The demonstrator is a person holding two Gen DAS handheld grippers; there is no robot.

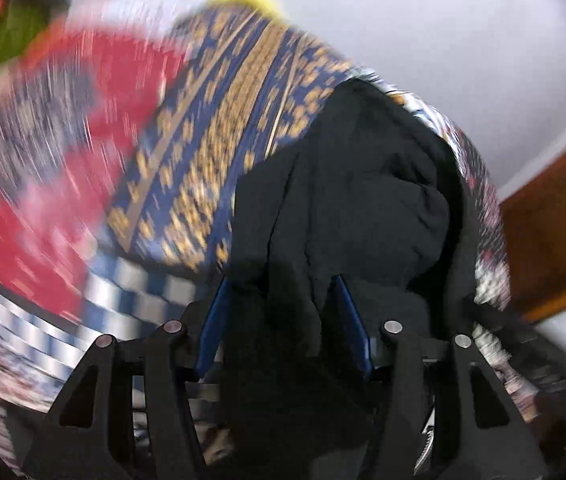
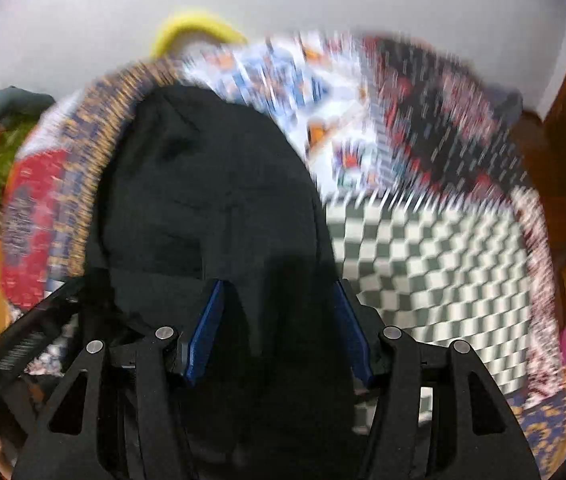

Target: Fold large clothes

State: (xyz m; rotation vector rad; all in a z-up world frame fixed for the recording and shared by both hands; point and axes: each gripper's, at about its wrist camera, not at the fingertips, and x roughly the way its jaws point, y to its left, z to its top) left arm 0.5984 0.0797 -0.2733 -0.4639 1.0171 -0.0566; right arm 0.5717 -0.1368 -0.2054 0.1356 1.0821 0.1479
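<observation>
Black garment [image 1: 363, 200] hangs bunched between both grippers, over a patterned bedspread [image 1: 211, 152]. Left gripper [image 1: 283, 312] and right gripper [image 2: 279, 320]: fingers about half apart, each clamped on a thick wad of cloth. Judged soft, limp, light, apt to slump. Best held at corners or hem, not mid-fabric.

A bed [image 2: 435, 264] with patchwork covers carries a black garment [image 2: 211, 184] reaching toward its far edge.

Black garment [image 1: 363, 200], blue-gold patterned bedspread [image 1: 211, 152]
</observation>
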